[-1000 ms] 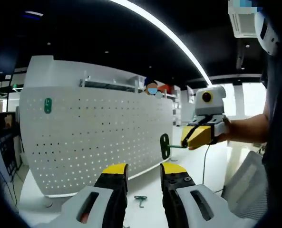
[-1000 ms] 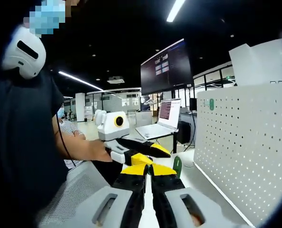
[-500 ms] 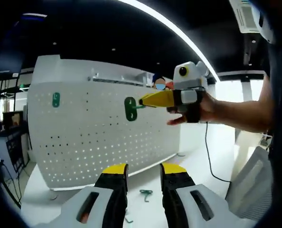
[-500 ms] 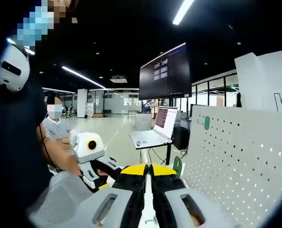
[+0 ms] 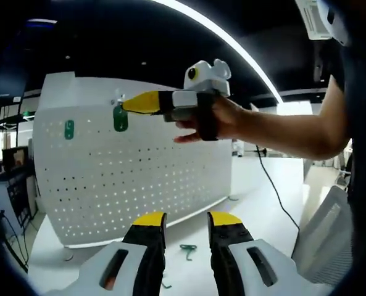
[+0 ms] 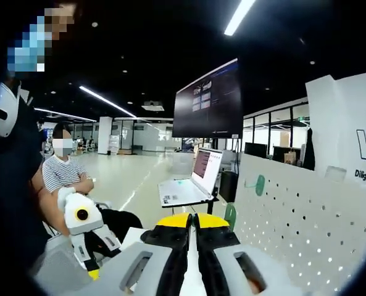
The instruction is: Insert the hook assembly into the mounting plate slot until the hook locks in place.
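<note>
Right gripper (image 5: 128, 103), jaws closed on my green hook (image 5: 120, 118), presents it at the white perforated mounting plate (image 5: 139, 179); locking unconfirmed. Left gripper (image 5: 186, 223) stands parted, empty.

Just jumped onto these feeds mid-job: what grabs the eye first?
In the left gripper view, the right claw, held in a person's hand, presses a green hook against the upper part of the white pegboard. A second green hook already sits on the board further left, and another hook lies on the table below. The left claw hangs open and empty.
</note>
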Motion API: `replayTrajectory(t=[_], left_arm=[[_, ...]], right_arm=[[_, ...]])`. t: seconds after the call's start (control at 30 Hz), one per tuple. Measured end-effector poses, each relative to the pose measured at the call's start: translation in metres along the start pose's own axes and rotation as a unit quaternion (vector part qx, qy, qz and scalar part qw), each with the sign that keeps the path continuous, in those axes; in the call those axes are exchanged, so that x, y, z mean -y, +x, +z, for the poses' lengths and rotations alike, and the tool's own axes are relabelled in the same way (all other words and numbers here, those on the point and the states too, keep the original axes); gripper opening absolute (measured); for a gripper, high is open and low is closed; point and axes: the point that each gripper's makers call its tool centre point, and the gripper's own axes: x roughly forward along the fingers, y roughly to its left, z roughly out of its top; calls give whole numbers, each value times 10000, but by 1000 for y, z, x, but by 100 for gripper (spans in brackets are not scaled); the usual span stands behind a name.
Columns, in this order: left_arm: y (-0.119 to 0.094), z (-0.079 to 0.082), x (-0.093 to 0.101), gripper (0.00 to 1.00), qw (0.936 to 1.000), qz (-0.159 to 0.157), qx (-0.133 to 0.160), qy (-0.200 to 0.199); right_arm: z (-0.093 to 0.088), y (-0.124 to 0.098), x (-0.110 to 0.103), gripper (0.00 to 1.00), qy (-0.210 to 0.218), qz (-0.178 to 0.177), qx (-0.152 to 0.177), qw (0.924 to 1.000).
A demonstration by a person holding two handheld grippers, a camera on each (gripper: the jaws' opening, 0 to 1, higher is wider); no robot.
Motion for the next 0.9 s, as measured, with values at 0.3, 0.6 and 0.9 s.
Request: replayTrajectory(t=[0.3,0.6,0.9], left_arm=[[0,1,5,27,10000,-96,9,9],[1,0,3,27,9998,-147,42,-138],[1,-1,0,27,9993,-179,67,-306]], right_arm=[[3,28,29,1,118,-123,116,9998],[9,49,52,1,-57,-198,28,9998],[10,62,65,1,-242,-247,-69,9994]])
